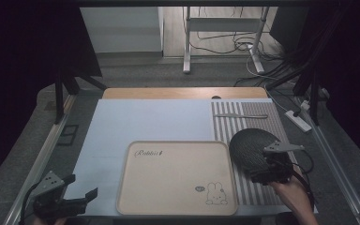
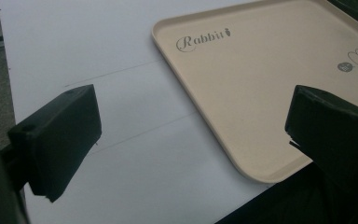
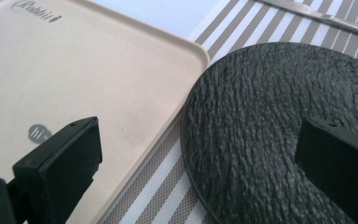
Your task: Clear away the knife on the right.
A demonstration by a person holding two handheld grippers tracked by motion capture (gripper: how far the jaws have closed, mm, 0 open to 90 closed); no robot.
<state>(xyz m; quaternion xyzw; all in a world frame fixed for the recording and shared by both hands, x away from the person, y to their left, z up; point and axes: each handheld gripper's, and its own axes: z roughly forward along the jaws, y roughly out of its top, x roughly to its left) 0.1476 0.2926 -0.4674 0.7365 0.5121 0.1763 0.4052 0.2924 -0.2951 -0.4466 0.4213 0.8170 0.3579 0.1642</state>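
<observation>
A beige tray point(image 1: 178, 178) with a rabbit print and the word "Rabbit" lies in the near middle of the pale blue mat point(image 1: 140, 122). To its right, a black textured round plate point(image 1: 251, 145) rests on a striped placemat point(image 1: 248, 124). My right gripper point(image 1: 258, 173) is open at the plate's near edge. In the right gripper view, one jaw is over the tray point(image 3: 74, 70) and the other over the plate point(image 3: 270, 112). My left gripper point(image 1: 82, 187) is open and holds nothing, off the tray's near left corner point(image 2: 261, 172).
A metal knife point(image 1: 241, 116) lies across the far part of the striped placemat. A wooden strip point(image 1: 183, 93) borders the table's far edge. Dark stand legs point(image 1: 63, 89) rise at the left and right sides. Cables and a power strip point(image 1: 299, 120) lie beyond the right edge.
</observation>
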